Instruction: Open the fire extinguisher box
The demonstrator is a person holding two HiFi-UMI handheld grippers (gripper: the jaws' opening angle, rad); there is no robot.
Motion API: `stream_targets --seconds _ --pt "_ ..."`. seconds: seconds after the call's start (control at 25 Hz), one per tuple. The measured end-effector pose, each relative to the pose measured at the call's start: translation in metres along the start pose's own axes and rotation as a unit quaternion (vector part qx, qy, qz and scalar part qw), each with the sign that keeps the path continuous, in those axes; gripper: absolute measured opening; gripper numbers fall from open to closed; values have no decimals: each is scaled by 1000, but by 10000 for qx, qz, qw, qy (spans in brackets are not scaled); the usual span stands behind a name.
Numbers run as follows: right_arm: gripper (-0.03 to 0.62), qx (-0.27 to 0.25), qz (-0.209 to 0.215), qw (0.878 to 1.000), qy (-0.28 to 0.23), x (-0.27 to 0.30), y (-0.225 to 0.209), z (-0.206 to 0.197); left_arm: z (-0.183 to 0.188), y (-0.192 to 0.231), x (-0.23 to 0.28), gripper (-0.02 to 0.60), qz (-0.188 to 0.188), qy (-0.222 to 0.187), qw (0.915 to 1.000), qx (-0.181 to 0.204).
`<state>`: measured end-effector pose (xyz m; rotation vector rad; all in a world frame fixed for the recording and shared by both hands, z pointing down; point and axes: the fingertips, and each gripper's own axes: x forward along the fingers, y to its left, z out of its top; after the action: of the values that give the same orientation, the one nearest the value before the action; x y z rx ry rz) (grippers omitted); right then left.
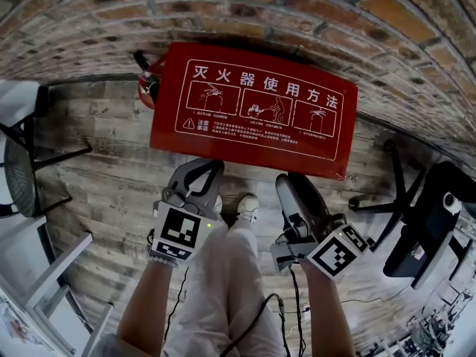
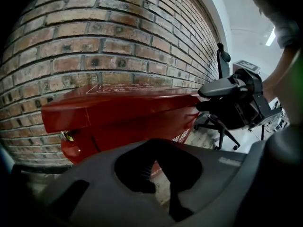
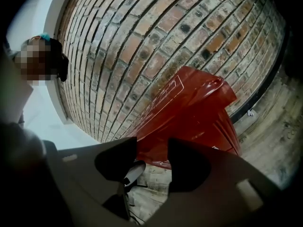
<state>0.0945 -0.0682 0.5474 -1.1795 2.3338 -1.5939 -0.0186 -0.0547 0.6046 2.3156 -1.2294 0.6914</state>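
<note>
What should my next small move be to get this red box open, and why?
Probably ease the right hand-held gripper forward to the lid's front edge. The fire extinguisher box sits closed against the brick wall. Neither hand-held gripper touches it. The right one's jaws stand apart and empty, ready to catch that edge, while the left hand-held gripper is shut.

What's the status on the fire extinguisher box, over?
Left gripper shut, right gripper open, both empty. Fire extinguisher box closed, untouched. Nothing in between.
</note>
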Motion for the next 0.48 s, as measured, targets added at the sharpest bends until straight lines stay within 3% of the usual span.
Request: stream_targets --seconds 0.48 --pt "192 -260 72 9995 178 -7 15 6 7 4 0 -2 15 -34 10000 -25"
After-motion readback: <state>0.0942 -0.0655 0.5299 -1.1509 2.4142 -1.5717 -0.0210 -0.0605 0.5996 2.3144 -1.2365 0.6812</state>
